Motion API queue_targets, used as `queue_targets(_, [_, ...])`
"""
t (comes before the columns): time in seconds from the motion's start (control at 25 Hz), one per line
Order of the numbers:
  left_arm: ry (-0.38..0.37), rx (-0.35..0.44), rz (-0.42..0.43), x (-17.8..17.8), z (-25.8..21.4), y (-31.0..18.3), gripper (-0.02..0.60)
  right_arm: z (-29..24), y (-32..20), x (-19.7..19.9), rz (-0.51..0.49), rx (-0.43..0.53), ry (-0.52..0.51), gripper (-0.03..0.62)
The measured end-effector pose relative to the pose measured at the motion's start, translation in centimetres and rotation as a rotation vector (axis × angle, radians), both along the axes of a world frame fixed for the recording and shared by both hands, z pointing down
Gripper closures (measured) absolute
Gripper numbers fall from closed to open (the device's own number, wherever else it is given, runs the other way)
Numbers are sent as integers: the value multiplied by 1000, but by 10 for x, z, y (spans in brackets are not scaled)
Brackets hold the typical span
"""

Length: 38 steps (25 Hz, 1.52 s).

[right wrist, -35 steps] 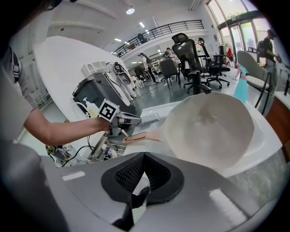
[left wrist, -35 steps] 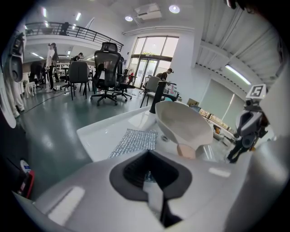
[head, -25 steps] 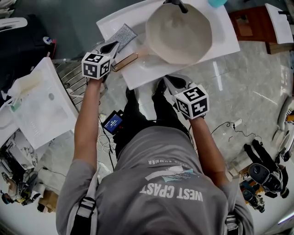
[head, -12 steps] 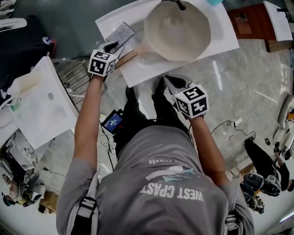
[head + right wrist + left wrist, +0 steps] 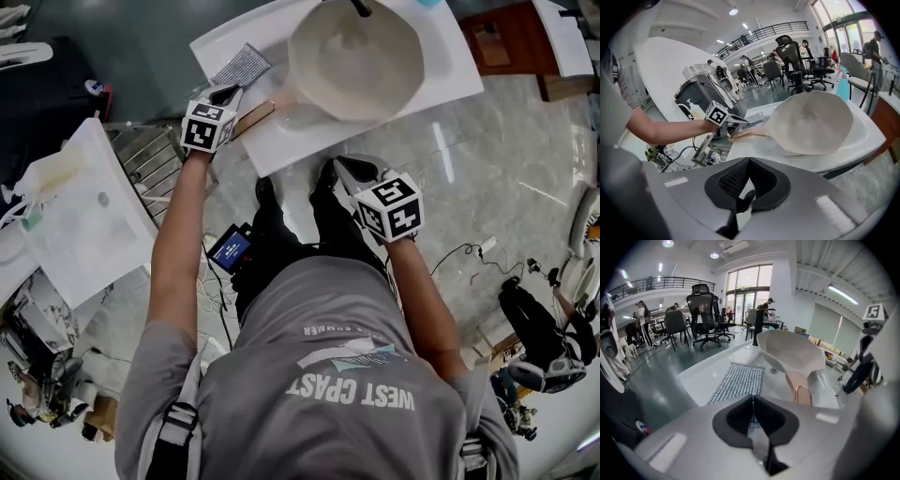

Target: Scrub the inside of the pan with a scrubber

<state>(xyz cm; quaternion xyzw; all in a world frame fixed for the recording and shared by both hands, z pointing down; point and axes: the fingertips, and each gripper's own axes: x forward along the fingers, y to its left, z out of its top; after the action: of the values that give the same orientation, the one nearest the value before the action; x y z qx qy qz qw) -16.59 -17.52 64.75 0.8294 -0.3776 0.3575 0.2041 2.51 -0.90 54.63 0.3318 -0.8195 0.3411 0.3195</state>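
- The cream-white round pan (image 5: 356, 61) sits in the white sink basin (image 5: 281, 141), open side up. Its copper-coloured handle (image 5: 253, 119) reaches toward the person's left.
- From the left gripper view, the pan (image 5: 790, 350) stands tilted, and its handle (image 5: 799, 387) ends in a metal loop.
- The flat grey mesh scrubber (image 5: 241, 66) lies on the basin's left part, beside the pan and apart from it. Nothing touches it.
- The left gripper (image 5: 228, 94) hovers over the basin's near edge, between the scrubber and the handle. Its own view shows the jaws (image 5: 753, 418) pressed together with nothing between them, and the scrubber (image 5: 738, 380) just ahead.
- The right gripper (image 5: 347, 169) is held low, in front of the basin and well apart from the pan. Its jaws (image 5: 742, 199) meet at the tips and hold nothing.
- From the right gripper view, the left gripper (image 5: 738, 123) is just beside the handle (image 5: 743, 135), with the scrubber (image 5: 752, 119) right behind it.
- The marker cube (image 5: 389, 208) on each gripper carries black-and-white square patterns — no letters.
- The person's grey T-shirt (image 5: 319, 394) bears white print that seems to read "WEST COAST"; a smaller line above it is too small to read.
- A small device with a blue screen (image 5: 231, 250) hangs at the person's waist; its text is illegible.
- Black office chairs (image 5: 701, 310) stand beyond the basin.
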Motion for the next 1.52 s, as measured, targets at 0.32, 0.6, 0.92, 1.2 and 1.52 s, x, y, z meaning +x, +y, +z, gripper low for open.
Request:
queue_targets(0.32, [96,-13,-79,-6,-10,-2,577,-2,1,3,8,8,-2,592])
queue_targets(0.6, [127,15,-81,-9,-34,-6,577,-4,-3,1,10,11,-10,592])
queue_targets(0.92, [147,53,-56,-2,-64,-11,577,-7,-11,-3,19,22,-27,592])
queue_targets(1.2, [158,80,-9,16,-92,-16,577,-8,-16,-1,38,27,-47,592])
queue_targets(1.52, [153,85,54,53,-108,-14,577,-10,-18,19,78,34,-69,592])
